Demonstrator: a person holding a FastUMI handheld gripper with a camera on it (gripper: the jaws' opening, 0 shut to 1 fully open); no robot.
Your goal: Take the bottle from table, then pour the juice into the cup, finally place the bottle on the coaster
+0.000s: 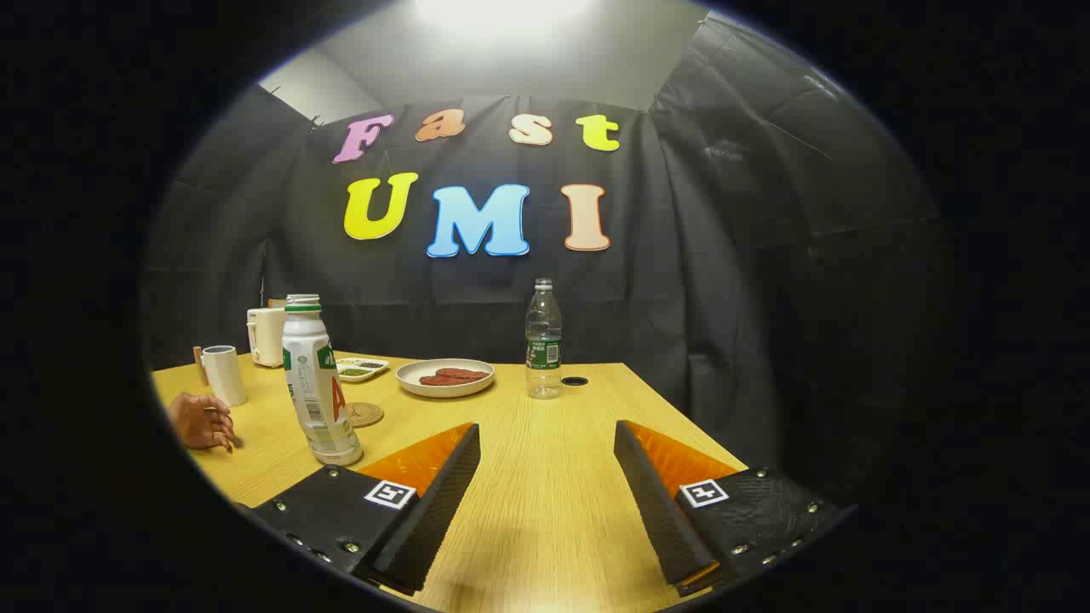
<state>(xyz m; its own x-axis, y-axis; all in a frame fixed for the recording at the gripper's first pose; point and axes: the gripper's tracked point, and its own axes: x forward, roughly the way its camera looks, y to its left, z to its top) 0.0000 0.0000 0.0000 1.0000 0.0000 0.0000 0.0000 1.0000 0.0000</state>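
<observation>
A tall white juice bottle point(316, 383) with a green band at its neck stands upright on the wooden table point(545, 511), just ahead of my left finger and off to its left. A round cork coaster point(365, 415) lies flat right behind the bottle. Farther left stands a white cup point(225, 374). My gripper point(546, 443) is open, with only bare tabletop between its fingers. The bottle is outside the fingers' gap.
A person's hand point(201, 421) rests on the table near the cup. A clear water bottle point(543, 340) stands beyond the fingers at the back. A plate point(445, 377) with dark red food, a small dish point(361, 368) and a white appliance point(266, 335) sit behind.
</observation>
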